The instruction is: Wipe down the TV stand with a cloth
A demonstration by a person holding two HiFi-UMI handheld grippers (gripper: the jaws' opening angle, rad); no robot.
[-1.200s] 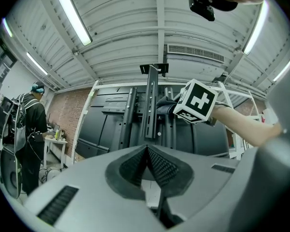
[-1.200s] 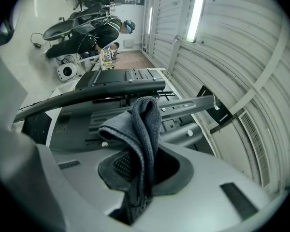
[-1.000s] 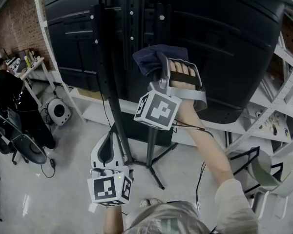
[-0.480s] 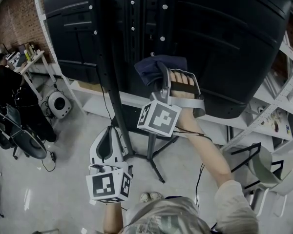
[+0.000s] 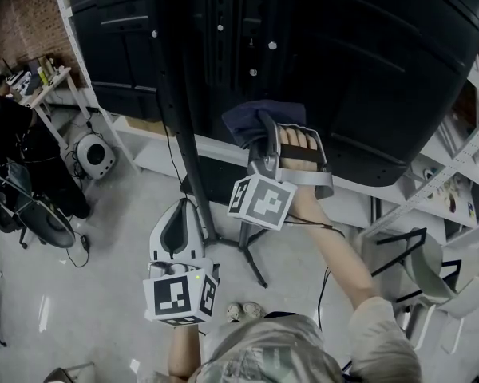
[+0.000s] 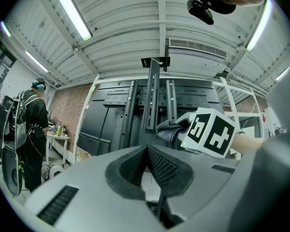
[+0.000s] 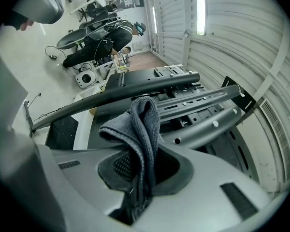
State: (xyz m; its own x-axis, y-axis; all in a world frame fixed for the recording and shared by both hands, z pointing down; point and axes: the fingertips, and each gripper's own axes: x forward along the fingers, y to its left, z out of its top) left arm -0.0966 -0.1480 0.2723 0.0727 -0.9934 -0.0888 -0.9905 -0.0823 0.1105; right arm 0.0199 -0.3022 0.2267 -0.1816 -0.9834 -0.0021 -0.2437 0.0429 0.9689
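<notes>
Black upright metal stand rails (image 5: 176, 94) and the broad black TV back (image 5: 367, 70) block twelve o'clock. White metal shelving (image 5: 451, 190) crowds three o'clock. Pale floor (image 5: 88, 294) lies open toward eight.

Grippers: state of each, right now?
Left gripper: shut, nothing between the jaws.
Right gripper: shut on the cloth.

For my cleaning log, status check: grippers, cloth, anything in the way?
Right hand-held gripper shut on cloth, up at TV stand rails. Left hand-held gripper shut, empty, held low. No obstruction seen.
</notes>
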